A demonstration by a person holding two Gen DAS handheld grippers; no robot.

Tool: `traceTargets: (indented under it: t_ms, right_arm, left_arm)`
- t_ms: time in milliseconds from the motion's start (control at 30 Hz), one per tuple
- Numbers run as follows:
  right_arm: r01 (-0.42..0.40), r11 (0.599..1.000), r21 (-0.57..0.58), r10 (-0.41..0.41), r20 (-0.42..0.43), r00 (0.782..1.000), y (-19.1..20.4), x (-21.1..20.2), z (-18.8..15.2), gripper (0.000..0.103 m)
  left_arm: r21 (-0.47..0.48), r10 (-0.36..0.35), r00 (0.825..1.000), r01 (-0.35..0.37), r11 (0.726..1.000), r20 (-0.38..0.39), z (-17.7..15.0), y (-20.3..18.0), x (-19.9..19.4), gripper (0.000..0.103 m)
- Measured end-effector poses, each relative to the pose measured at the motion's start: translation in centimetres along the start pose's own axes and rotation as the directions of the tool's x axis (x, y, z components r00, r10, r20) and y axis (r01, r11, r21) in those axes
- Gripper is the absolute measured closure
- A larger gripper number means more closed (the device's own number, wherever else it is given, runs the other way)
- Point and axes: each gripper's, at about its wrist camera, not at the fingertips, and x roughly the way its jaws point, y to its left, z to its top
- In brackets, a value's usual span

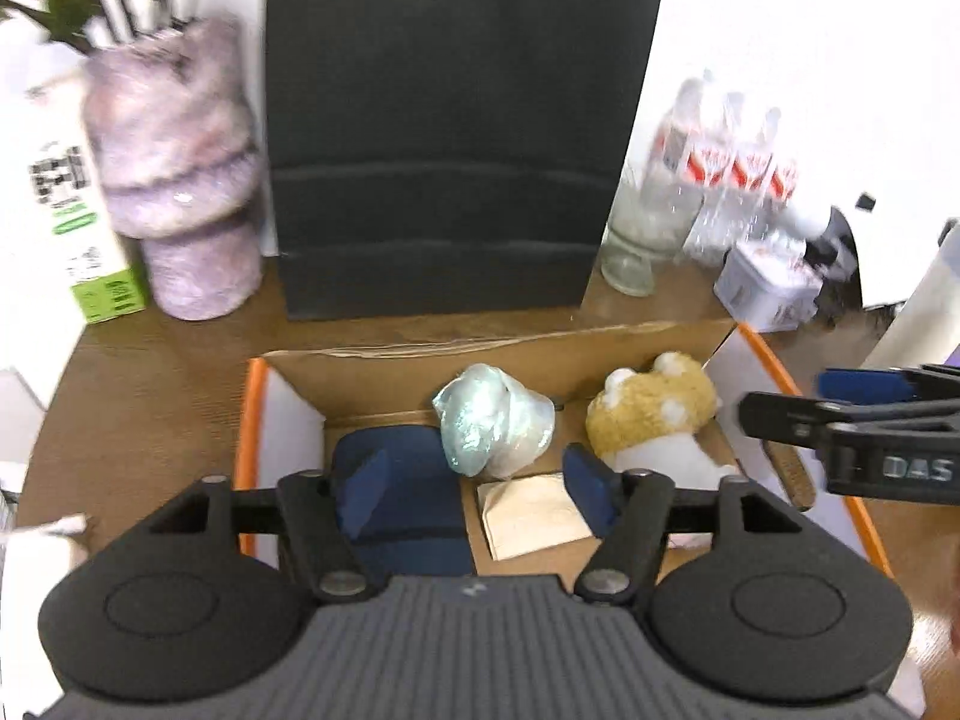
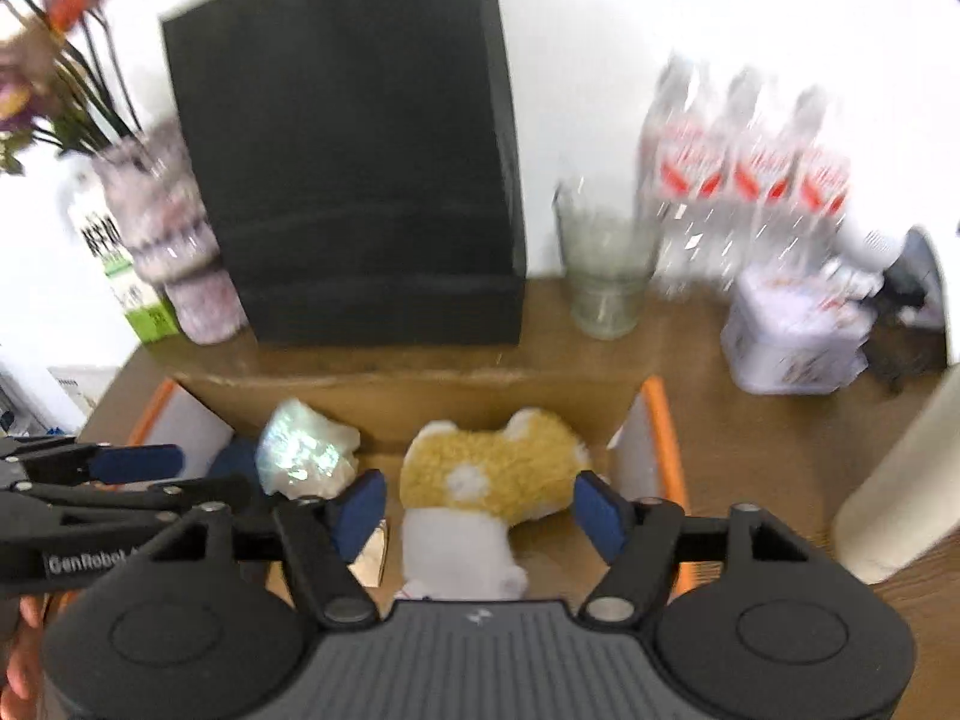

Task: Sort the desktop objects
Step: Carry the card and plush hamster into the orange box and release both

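Left wrist view: left hand-held gripper [image 1: 477, 489] spread, empty, above cardboard box [image 1: 456, 354] on table [image 1: 156, 378]. Inside box: crumpled plastic bag [image 1: 492, 420], plush toy [image 1: 654, 405], paper packet [image 1: 531, 516], blue item [image 1: 414, 492].

Right wrist view: right hand-held gripper [image 2: 480, 513] spread, straddling plush toy [image 2: 492, 474], not pinching. Black bag [image 2: 354, 144] behind box.

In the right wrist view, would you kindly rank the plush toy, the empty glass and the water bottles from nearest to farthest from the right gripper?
1. Plush toy: in the cardboard box, between the open fingers of the right gripper.
2. Empty glass: on the desk beyond the box, right of centre.
3. Water bottles: against the wall, farther right.
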Motion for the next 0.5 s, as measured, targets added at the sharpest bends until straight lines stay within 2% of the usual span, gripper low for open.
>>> traceTargets:
  t_ms: [67, 133, 200, 267, 333, 400, 500]
  right_arm:
    - [0.004, 1.000, -0.017, -0.003, 0.031, 1.000, -0.1, -2.1, -0.9, 0.025]
    - [-0.001, 1.000, -0.030, 0.002, 0.040, 0.999, 0.1, -3.7, -2.4, 0.025]
    - [-0.015, 0.999, -0.036, 0.017, 0.052, 0.999, 0.1, -5.2, -4.4, 0.025]
    - [-0.026, 0.999, -0.038, 0.028, 0.066, 0.997, 0.2, -6.5, -6.3, 0.025]
    - [-0.039, 0.998, -0.048, 0.043, 0.087, 0.995, 0.6, -8.2, -8.4, 0.025]
    - [-0.066, 0.995, -0.070, 0.074, 0.118, 0.990, 1.2, -10.2, -11.2, 0.025]
    - [-0.111, 0.988, -0.106, 0.127, 0.163, 0.978, 1.7, -12.9, -15.9, 0.024]
  left_arm:
    - [-0.022, 0.017, 1.000, -0.017, 1.000, 0.018, -1.0, 0.0, -1.9, 0.034]
    - [-0.045, 0.024, 0.998, -0.022, 0.999, 0.054, -2.2, -0.3, -3.7, 0.029]
    - [-0.055, 0.031, 0.995, -0.026, 0.998, 0.096, -3.8, -0.6, -5.9, 0.019]
    - [-0.064, 0.027, 0.990, -0.018, 0.998, 0.140, -5.8, -0.8, -8.1, 0.015]
    - [-0.102, 0.030, 0.979, -0.010, 0.995, 0.200, -8.4, -0.6, -10.4, 0.012]
    - [-0.154, 0.069, 0.967, -0.031, 0.988, 0.243, -11.8, -0.6, -12.2, 0.009]
    - [-0.167, 0.085, 0.964, -0.043, 0.985, 0.251, -17.2, -0.8, -14.0, 0.009]
